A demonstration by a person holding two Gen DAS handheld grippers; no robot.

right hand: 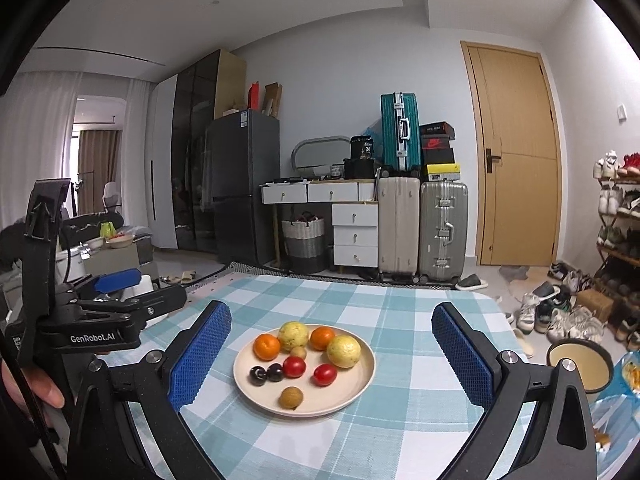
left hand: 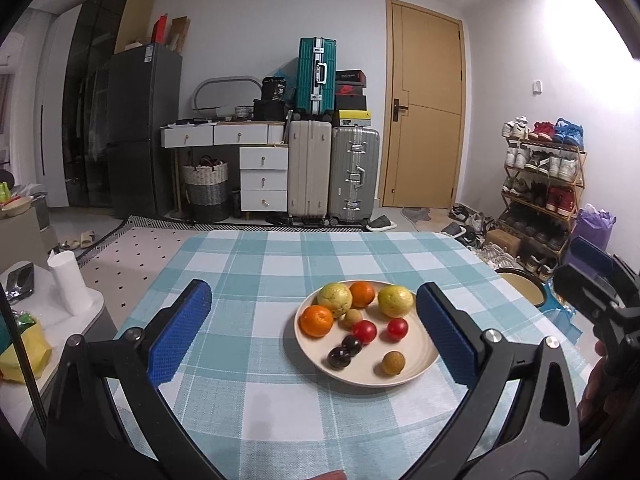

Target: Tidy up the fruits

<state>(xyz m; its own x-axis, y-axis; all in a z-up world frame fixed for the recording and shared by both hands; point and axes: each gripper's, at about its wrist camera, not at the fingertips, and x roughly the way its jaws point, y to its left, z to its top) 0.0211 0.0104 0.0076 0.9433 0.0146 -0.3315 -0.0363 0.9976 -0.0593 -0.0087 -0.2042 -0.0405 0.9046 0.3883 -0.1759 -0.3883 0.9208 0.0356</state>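
Plate (right hand: 362, 376) sits mid-table on checked cloth (left hand: 248, 400), all fruit on it, none loose elsewhere.

L gripper (left hand: 314, 332): fingers spread wide, nothing btwn them; plate lies ahead, right of centre in its view. R gripper (right hand: 332, 352): also wide, empty, plate centred btwn the blue pads but beyond them, no contact.

Fruit on plate: 2 oranges (right hand: 267, 346), 2 yellow fruit (right hand: 343, 351) at far side; 2 red tomatoes (right hand: 295, 366) mid; 2 dark plums (right hand: 258, 375) touching each other; brown longan (right hand: 291, 397) alone at near rim, a second small brown one (right hand: 298, 352) tucked among the big ones.

Step in hand, my read: choosing a first pick.
- Start w/ near longan: stands apart, clear approach.
- Come in low, pads either side, close gently; small round fruit will roll or squirt out.
- Leave plums & tomatoes till neighbours are gone; too crowded.
- Other gripper could steady the rim.

Hard to see:
- Where fruit should go: no sorting tray visible. Bowl (right hand: 580, 364) off table's right edge, contents unclear.
- Near table edge hidden behind gripper bodies.
- Species of yellow fruit uncertain.
- Person's hands only partly in frame.
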